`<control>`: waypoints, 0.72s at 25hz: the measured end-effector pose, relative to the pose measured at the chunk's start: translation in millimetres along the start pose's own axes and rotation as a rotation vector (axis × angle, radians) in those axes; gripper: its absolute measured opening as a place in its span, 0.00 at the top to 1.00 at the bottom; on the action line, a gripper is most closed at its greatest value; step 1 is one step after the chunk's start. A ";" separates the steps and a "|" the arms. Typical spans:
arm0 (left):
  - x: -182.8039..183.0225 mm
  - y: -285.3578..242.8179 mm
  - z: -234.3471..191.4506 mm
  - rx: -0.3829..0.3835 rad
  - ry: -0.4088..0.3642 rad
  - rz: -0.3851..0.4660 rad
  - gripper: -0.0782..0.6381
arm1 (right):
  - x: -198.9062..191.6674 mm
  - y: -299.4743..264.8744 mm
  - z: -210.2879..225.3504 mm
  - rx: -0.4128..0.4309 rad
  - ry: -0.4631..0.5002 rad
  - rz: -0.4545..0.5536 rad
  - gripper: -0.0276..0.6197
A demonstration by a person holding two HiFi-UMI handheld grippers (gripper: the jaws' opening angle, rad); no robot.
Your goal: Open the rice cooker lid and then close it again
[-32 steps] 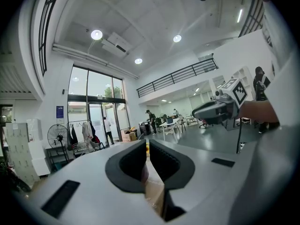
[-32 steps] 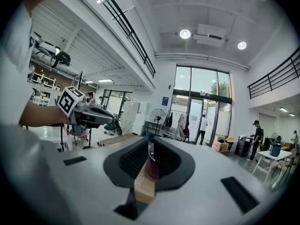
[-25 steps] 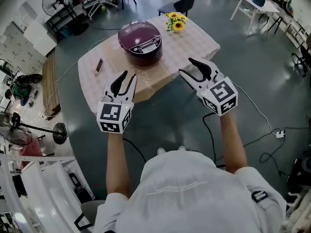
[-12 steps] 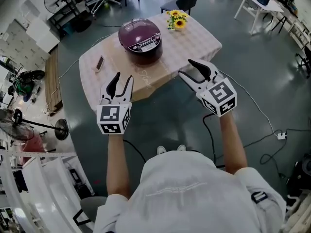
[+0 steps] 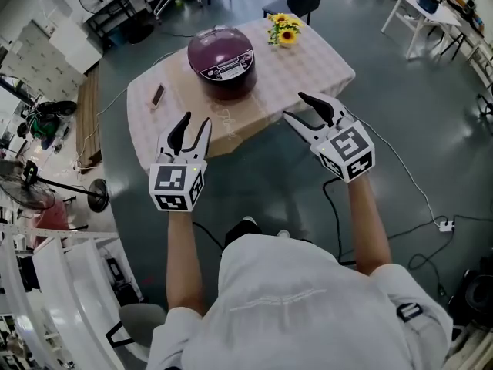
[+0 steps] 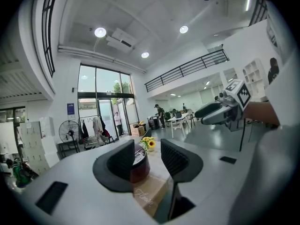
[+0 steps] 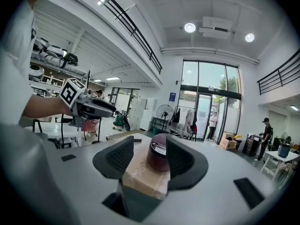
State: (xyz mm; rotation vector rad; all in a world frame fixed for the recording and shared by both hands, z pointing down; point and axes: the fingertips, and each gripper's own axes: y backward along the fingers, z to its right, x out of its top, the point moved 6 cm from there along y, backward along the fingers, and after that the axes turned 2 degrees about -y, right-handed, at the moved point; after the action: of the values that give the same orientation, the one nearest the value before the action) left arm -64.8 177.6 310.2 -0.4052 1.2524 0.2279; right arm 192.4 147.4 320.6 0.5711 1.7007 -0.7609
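Rice cooker (image 5: 222, 58): glossy maroon shell, smooth, looks plastic. Tablecloth (image 5: 308, 62) at its 3 o'clock: matt checked cloth. Floor (image 5: 431, 122): smooth grey, faint sheen.

White shirt (image 5: 308, 307); white, black-jawed left tongs (image 5: 196, 122) and right tongs (image 5: 295, 106), each with a square-marker cube (image 5: 176, 186).

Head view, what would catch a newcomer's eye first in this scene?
The dark maroon rice cooker, lid shut, sits mid-table on the checked tablecloth, with yellow sunflowers at the far edge. In front, short of the table, the left gripper and right gripper are held out toward it, both open and empty; the left one's jaws have just been opening.
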 end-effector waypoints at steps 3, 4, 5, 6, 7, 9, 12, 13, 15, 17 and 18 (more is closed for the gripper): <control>-3.2 -4.8 0.6 0.006 0.007 -0.013 0.64 | -4.1 -3.7 5.9 0.013 -0.005 -0.005 0.60; -3.6 -8.2 0.6 0.005 0.008 -0.016 0.64 | -5.4 -5.4 8.9 0.017 -0.004 -0.011 0.60; -4.0 -12.4 0.0 0.004 0.010 -0.017 0.64 | -6.8 -8.1 12.1 0.020 -0.001 -0.019 0.60; -5.1 -17.0 -1.2 0.003 0.013 -0.018 0.64 | -8.5 -11.5 15.3 0.023 0.001 -0.025 0.60; -7.1 -22.0 -2.7 0.002 0.017 -0.019 0.64 | -10.6 -15.4 18.3 0.026 0.002 -0.030 0.60; -12.6 -33.9 -6.1 -0.001 0.024 -0.024 0.64 | -15.8 -23.3 24.9 0.029 0.003 -0.041 0.60; -20.9 -54.2 -13.2 -0.004 0.050 -0.030 0.64 | -22.5 -36.0 39.1 0.025 0.005 -0.059 0.60; -22.9 -60.5 -16.5 -0.005 0.060 -0.032 0.64 | -23.8 -41.5 44.1 0.024 0.002 -0.063 0.60; -25.7 -73.7 -24.5 -0.008 0.069 -0.038 0.64 | -25.1 -55.3 54.6 0.025 -0.003 -0.071 0.60; -27.9 -89.5 -34.3 -0.009 0.067 -0.046 0.64 | -24.2 -72.7 67.1 0.030 0.000 -0.079 0.59; -29.6 -97.3 -40.2 -0.008 0.067 -0.050 0.64 | -23.3 -82.5 72.8 0.034 0.002 -0.082 0.59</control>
State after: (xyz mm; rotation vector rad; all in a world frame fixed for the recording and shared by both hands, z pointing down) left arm -71.5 74.0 344.9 -0.4542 1.3061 0.1779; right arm 187.1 38.4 347.5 0.5284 1.7248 -0.8489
